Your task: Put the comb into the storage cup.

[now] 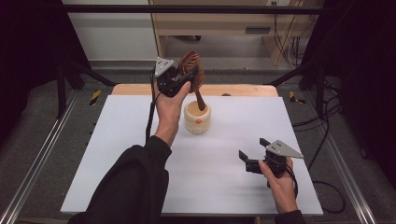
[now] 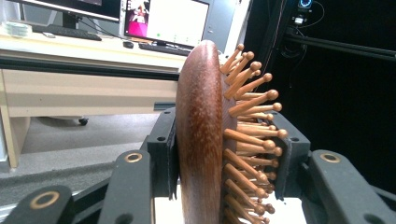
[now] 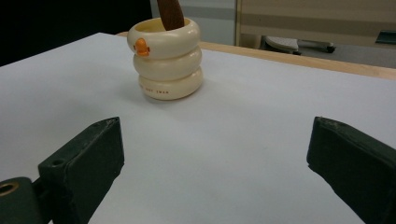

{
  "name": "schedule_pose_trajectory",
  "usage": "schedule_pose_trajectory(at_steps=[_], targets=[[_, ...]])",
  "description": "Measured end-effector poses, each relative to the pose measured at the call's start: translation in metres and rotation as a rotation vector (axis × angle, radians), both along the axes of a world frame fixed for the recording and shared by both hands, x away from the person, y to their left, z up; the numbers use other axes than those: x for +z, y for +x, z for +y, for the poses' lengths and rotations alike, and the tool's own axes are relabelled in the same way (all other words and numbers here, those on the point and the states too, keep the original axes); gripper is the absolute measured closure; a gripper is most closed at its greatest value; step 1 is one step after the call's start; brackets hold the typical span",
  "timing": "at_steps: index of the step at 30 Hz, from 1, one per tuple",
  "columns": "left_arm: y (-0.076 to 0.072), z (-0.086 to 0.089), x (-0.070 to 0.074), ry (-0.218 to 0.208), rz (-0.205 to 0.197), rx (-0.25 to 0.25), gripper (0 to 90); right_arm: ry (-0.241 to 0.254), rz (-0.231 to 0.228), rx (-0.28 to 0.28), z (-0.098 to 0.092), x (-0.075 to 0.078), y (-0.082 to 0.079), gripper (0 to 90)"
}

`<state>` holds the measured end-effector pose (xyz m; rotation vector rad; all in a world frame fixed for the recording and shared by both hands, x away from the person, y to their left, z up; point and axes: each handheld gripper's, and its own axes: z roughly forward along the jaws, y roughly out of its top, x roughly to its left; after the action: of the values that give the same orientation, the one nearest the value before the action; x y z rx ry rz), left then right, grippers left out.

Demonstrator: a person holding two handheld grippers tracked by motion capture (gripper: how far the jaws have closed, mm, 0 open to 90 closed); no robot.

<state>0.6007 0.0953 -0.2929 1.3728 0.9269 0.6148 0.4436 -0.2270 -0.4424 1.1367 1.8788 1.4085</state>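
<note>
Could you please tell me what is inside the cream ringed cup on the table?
The wooden hairbrush's handle stands in the cup; the left hand-held gripper clamps its head. The handle's lower end and cup's bottom are hidden.

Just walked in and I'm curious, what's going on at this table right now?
A person is working at a white table with a tool in each hand. The left tool is clamped on the head of a wooden hairbrush, one jaw against its smooth back and the other on the bristle side. The brush's handle reaches down into a cream ringed cup standing on the table. The right tool rests low over the table nearer the person, its jaws open with nothing between them.
</note>
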Motion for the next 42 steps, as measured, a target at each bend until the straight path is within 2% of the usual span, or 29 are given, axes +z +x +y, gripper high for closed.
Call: schedule_pose_trajectory(at_steps=[20,24,42], targets=[[0.001,-0.001,-0.012,0.009,0.016,-0.003,52.0,-0.001,0.008,-0.009,0.0,-0.001,0.0,4.3],[0.002,-0.002,-0.015,0.023,0.02,-0.002,52.0,0.0,0.01,-0.007,0.0,-0.001,0.001,4.3],[0.003,-0.003,-0.027,0.02,0.042,-0.005,51.9,-0.005,0.015,-0.005,0.001,-0.002,0.001,4.3]])
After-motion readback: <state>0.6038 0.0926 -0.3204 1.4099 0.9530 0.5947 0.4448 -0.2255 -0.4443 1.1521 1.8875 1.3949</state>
